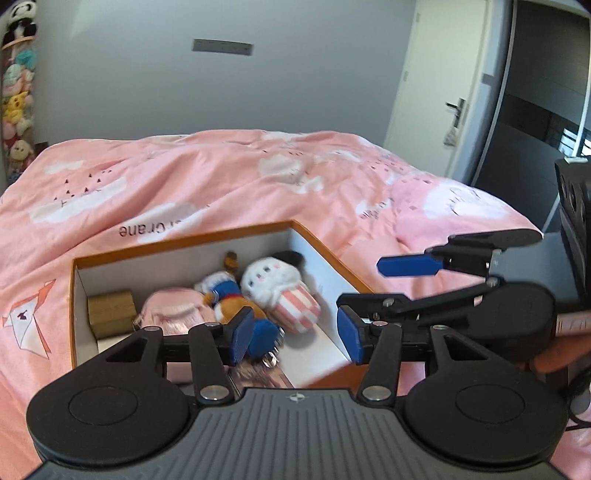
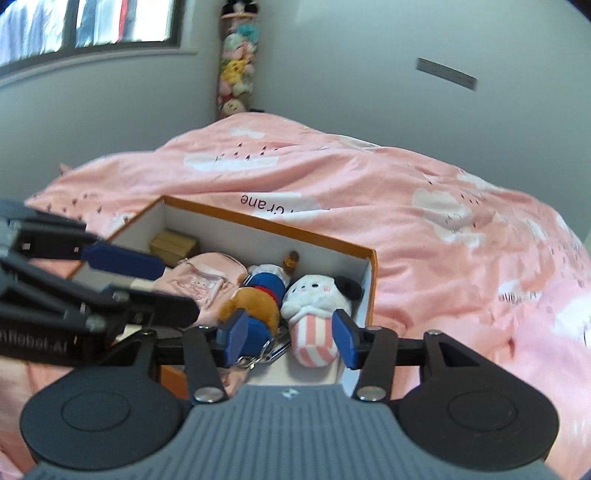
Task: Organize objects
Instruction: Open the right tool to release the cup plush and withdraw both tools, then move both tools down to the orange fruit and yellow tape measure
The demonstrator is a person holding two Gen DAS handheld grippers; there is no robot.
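An open orange-rimmed box (image 1: 184, 242) (image 2: 371, 284) with white inner walls lies on the pink bed. Inside are a small cardboard box (image 1: 110, 312) (image 2: 173, 243), a pink pouch (image 1: 173, 312) (image 2: 201, 282), a sailor duck plush (image 1: 231, 299) (image 2: 264, 293) with a keychain, and a white popcorn plush (image 1: 280, 290) (image 2: 317, 314). My left gripper (image 1: 295, 336) is open and empty above the box's near end. My right gripper (image 2: 291, 341) is open over the popcorn plush without holding it; it also shows in the left wrist view (image 1: 376, 291) at the right.
A pink duvet (image 1: 221, 177) (image 2: 424, 229) with cloud prints covers the bed. A column of plush toys (image 1: 16, 92) (image 2: 236, 66) hangs in the room corner. A white door (image 1: 439, 81) stands at the right, a window (image 2: 85, 26) at the upper left.
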